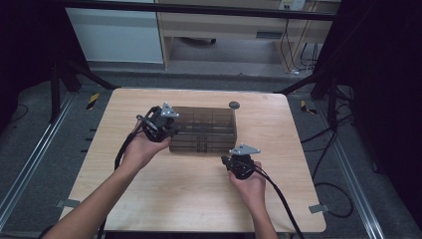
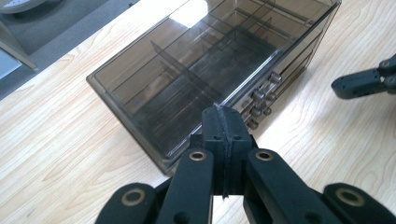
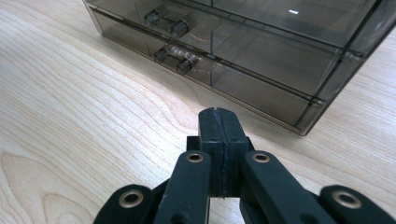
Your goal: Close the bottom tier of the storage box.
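Sitting just beyond closed right gripper point(image 3: 222, 116) fingers: drawer box point(image 3: 261, 51).

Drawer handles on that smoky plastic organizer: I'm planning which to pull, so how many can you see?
2 in the right gripper view: an upper handle and a lower handle beneath it on the drawer organizer. More may lie above the frame.

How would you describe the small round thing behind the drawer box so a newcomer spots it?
On the wooden table, find the smoky see-through drawer box at the middle. Just past its far right corner lies a small dark grey disc, flat, round and opaque.
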`<state>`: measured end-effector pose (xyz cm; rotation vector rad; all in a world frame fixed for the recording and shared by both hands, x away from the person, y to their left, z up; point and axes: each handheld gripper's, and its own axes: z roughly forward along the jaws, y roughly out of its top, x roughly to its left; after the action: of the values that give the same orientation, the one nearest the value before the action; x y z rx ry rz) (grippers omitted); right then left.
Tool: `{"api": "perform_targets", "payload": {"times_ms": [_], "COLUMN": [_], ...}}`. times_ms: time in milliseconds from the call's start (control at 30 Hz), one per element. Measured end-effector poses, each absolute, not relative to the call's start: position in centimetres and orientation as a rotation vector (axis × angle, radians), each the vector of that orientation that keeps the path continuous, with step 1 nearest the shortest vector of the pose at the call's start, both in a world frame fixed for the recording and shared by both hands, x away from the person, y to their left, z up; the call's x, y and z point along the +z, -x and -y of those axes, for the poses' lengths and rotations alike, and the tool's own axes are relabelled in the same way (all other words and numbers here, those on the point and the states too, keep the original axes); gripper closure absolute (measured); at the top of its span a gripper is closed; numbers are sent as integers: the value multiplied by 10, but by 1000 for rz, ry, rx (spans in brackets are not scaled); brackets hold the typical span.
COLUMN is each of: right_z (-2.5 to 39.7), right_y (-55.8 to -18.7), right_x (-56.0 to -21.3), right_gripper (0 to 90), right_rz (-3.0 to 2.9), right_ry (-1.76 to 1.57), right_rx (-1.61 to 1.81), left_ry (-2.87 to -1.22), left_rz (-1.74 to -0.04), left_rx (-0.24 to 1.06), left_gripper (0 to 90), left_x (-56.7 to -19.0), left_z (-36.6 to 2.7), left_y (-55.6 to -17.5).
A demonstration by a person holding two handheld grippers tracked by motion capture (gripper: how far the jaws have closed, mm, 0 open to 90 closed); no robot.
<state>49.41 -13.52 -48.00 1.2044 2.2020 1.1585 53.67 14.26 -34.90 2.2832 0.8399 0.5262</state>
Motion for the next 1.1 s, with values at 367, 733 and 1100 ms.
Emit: {"api": "perform_targets", "payload": {"times_ms": [367,733,1100], "right_z": [137,132,126], "right_y": [-489,-485,-482], "right_x": [-475,-473,-469], "right_gripper": [900,871,674], "right_rz": [-2191,-2203,-2201], "right_ry": [-1183,-1146,-1124], "right_rx": [1166,1163,1148], "left_ry": [-2291,-2309,-2342], "left_rz": [-844,-878,-902], "left_rx": [518,504,513], "left_gripper": [896,865,658], "left_x": [-353,-366,-376], "left_z": [-164,-188,-199], "left_y": [-522,-513,-505]}}
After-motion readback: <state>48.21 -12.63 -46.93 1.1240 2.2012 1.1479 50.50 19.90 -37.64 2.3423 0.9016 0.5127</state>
